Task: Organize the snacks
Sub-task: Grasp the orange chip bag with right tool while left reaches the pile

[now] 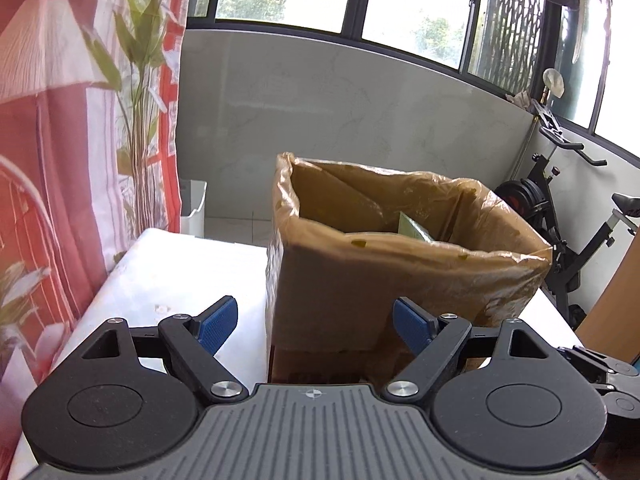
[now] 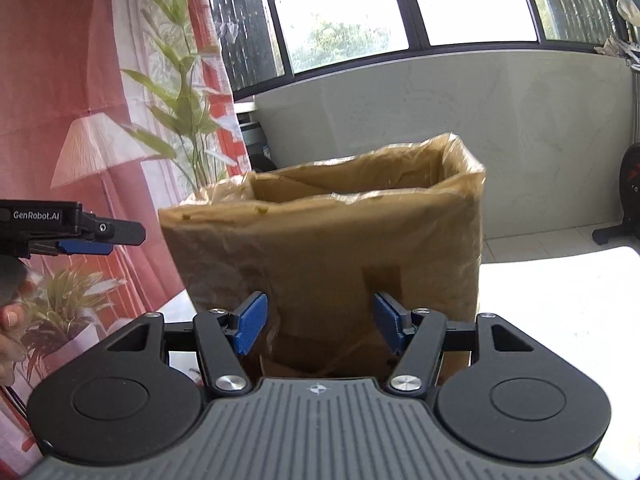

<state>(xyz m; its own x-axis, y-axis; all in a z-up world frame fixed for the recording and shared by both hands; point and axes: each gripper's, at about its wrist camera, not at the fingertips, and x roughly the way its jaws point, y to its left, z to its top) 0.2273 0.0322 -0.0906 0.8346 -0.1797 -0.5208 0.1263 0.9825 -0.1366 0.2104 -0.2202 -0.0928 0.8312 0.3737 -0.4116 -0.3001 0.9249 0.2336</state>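
Brown cardboard forms a tall open box [image 1: 400, 276] standing on a white table [image 1: 168, 280], its rim and sides wrapped in a thin yellowish plastic liner [image 1: 500, 208]. From the left wrist view the box sits toward the table's far right part, with bare tabletop running along its left side to the far left corner. Inside, a greenish packet [image 1: 414, 230] leans against the near wall; only its top corner shows.

The left gripper [image 1: 316, 326] is spread wide with nothing between its blue pads [image 1: 216, 324], one of the box's near corners straight ahead of it. The right gripper [image 2: 316, 326] is also released, its jaws parted and empty in front of the box's near wall; whether the pads touch the liner cannot be told. In the right wrist view a hand [image 2: 12, 332] shows at the left edge beneath the left gripper.

A red printed curtain [image 1: 60, 140] hangs beyond the table's left edge, and an exercise bike [image 1: 560, 208] stands beyond its right.
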